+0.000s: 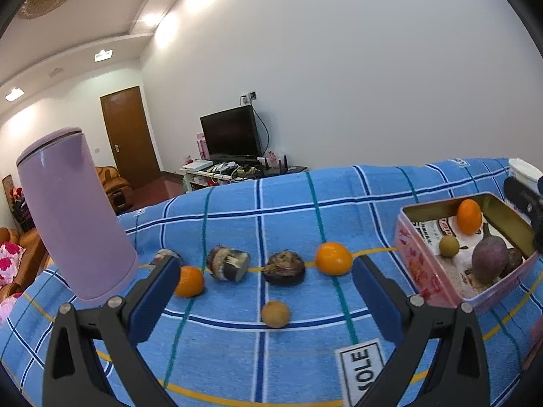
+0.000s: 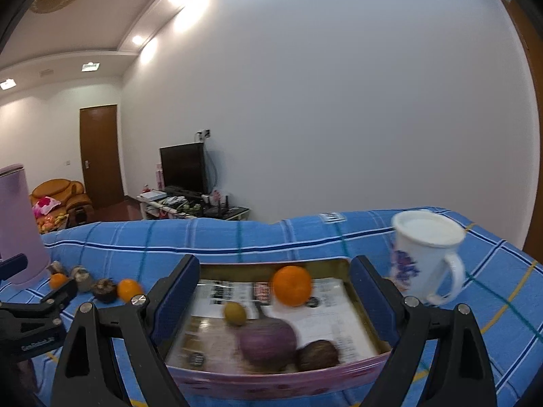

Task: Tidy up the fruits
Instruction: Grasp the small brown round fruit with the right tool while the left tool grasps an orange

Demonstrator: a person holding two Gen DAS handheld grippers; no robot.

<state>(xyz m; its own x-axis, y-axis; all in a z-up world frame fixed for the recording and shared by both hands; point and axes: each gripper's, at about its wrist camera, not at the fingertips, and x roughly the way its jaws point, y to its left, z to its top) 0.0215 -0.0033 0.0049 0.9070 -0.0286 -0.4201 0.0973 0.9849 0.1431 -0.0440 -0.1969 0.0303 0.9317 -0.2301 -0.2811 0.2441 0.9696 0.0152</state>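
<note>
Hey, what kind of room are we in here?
Most likely a home living room. A TV stands on a low stand by the wall, armchairs sit near a wooden door, and the fruit lies on a blue checked cloth.

We see our left gripper and right gripper built alike: black angular plastic arms, silver round screws at the pivots, and dark blue flat pads lining each finger.
</note>
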